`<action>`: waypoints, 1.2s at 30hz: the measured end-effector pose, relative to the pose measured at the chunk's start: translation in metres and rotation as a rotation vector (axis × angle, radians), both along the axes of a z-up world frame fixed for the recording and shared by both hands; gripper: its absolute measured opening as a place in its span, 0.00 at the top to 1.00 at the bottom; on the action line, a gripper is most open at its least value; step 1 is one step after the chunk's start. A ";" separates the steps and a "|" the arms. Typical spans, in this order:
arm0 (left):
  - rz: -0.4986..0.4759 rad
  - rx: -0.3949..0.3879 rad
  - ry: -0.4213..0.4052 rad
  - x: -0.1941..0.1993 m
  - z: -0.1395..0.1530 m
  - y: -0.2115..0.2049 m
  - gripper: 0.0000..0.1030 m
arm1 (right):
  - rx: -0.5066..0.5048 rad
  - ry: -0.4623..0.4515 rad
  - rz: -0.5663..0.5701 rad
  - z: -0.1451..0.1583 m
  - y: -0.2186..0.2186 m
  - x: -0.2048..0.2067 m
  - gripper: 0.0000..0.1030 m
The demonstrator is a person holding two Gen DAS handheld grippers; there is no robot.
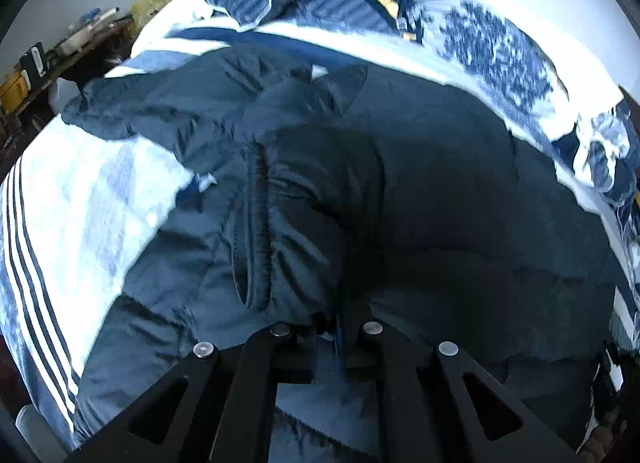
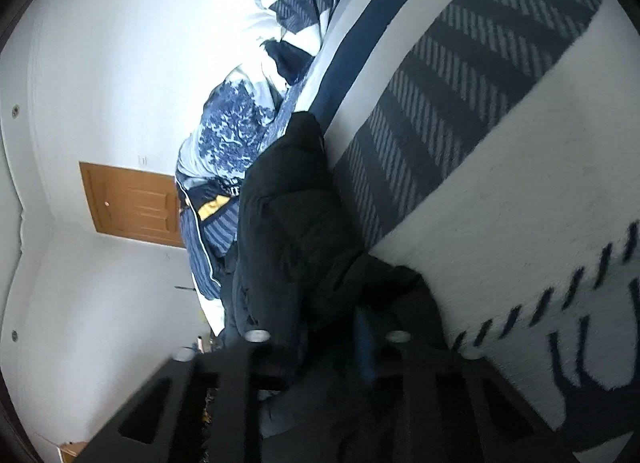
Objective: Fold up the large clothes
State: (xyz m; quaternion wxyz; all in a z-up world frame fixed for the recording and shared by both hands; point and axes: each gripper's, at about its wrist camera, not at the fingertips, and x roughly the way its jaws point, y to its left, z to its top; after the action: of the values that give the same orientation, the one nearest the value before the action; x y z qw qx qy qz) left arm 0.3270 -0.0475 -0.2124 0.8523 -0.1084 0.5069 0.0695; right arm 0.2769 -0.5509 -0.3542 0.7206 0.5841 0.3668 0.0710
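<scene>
A dark padded jacket (image 1: pixel 420 191) lies spread on the bed (image 1: pixel 92 199), directly ahead of both sets of fingers. The left gripper (image 1: pixel 334 337) and right gripper (image 2: pixel 362 347) each appear clenched on its fabric, mid-fold. Next, likely carrying the gripped edge across, both moving evenly.

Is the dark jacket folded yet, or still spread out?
Partly folded: the jacket lies bunched on the bed, one layer turned over itself, a sleeve still stretched out to the side.
</scene>
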 end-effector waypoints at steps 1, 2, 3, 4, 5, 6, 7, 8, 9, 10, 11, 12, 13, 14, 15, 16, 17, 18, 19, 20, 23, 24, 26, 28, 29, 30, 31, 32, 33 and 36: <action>-0.003 -0.008 0.008 -0.003 -0.003 -0.001 0.94 | -0.023 0.011 0.008 0.001 0.000 -0.001 0.89; -0.002 -0.021 -0.004 -0.009 -0.003 0.000 0.94 | -0.042 0.017 0.011 0.002 0.002 -0.001 0.93; -0.004 -0.027 -0.016 -0.013 -0.001 -0.001 0.95 | -0.046 0.016 0.004 0.003 0.002 -0.001 0.94; -0.008 -0.024 -0.028 -0.016 0.001 -0.002 0.95 | -0.056 0.010 -0.011 0.006 -0.001 -0.003 0.95; -0.014 -0.014 -0.034 -0.020 0.003 -0.004 0.95 | -0.075 0.008 -0.021 0.011 -0.003 -0.005 0.95; -0.023 -0.003 -0.029 -0.022 0.001 -0.006 0.95 | -0.103 0.012 -0.033 0.014 -0.006 -0.008 0.95; -0.037 0.008 -0.005 -0.024 -0.003 -0.010 0.95 | -0.114 0.022 -0.038 0.013 -0.006 -0.006 0.95; -0.045 0.005 0.014 -0.026 -0.005 -0.012 0.95 | -0.115 0.041 -0.034 0.009 -0.007 -0.007 0.95; -0.052 0.001 0.013 -0.031 -0.004 -0.016 0.95 | -0.102 0.063 -0.029 0.003 -0.007 -0.006 0.95; -0.065 0.002 0.005 -0.034 -0.002 -0.018 0.95 | -0.078 0.075 -0.032 -0.002 -0.009 -0.008 0.95; -0.072 0.009 0.002 -0.034 0.000 -0.019 0.95 | -0.060 0.076 -0.037 -0.004 -0.010 -0.007 0.95; -0.074 0.017 0.002 -0.034 -0.001 -0.018 0.95 | -0.062 0.069 -0.041 -0.002 -0.012 -0.008 0.96; -0.078 0.028 0.002 -0.033 -0.002 -0.017 0.95 | -0.080 0.068 -0.043 0.000 -0.013 -0.008 0.96; -0.088 0.049 0.002 -0.026 -0.004 -0.015 0.94 | -0.093 0.073 -0.047 0.001 -0.013 -0.008 0.96; -0.087 0.059 -0.008 -0.021 -0.002 -0.012 0.94 | -0.084 0.072 -0.046 0.000 -0.014 -0.008 0.96; -0.079 0.053 -0.026 -0.014 0.002 -0.008 0.95 | -0.075 0.075 -0.046 -0.002 -0.013 -0.008 0.96; -0.070 0.036 -0.069 -0.007 0.011 -0.004 0.95 | -0.068 0.080 -0.043 -0.004 -0.012 -0.007 0.96; -0.076 0.033 -0.096 0.000 0.020 -0.004 0.95 | -0.070 0.088 -0.034 -0.006 -0.010 -0.006 0.96; -0.086 0.039 -0.136 0.007 0.033 -0.005 0.95 | -0.079 0.093 -0.031 -0.007 -0.009 -0.005 0.96; -0.095 0.049 -0.177 0.014 0.047 -0.007 0.95 | -0.089 0.094 -0.031 -0.006 -0.008 -0.004 0.96; -0.125 0.073 -0.253 0.035 0.070 -0.013 0.95 | -0.094 0.084 -0.026 -0.004 -0.007 -0.005 0.96; -0.135 0.093 -0.267 0.044 0.069 -0.015 0.95 | -0.094 0.090 -0.021 -0.004 -0.006 -0.005 0.96; -0.161 0.168 -0.213 0.066 0.044 -0.023 0.95 | -0.099 0.096 -0.010 -0.004 0.000 0.000 0.96; -0.165 0.173 -0.085 0.080 0.010 -0.024 0.94 | -0.117 0.102 -0.003 -0.002 0.003 0.003 0.96; -0.159 0.119 -0.017 0.083 -0.009 -0.019 0.93 | -0.128 0.102 0.000 -0.001 0.004 0.003 0.96; -0.147 0.093 -0.009 0.083 -0.016 -0.017 0.91 | -0.135 0.103 0.000 0.000 0.003 0.003 0.96; -0.131 0.077 -0.023 0.079 -0.017 -0.014 0.90 | -0.136 0.100 0.003 0.001 0.003 0.003 0.96; -0.121 0.066 -0.035 0.078 -0.015 -0.013 0.90 | -0.134 0.096 0.008 0.001 0.003 0.003 0.96; -0.102 0.051 -0.043 0.076 -0.012 -0.010 0.84 | -0.132 0.096 0.008 0.000 0.003 0.003 0.96; -0.034 0.053 -0.064 0.062 -0.007 0.002 0.47 | -0.129 0.099 -0.001 -0.001 0.003 0.003 0.95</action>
State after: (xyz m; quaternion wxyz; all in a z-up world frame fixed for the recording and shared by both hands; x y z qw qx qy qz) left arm 0.3891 -0.0459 -0.2195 0.8718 -0.0793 0.4791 0.0648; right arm 0.2802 -0.5483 -0.3553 0.7378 0.5393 0.4056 0.0181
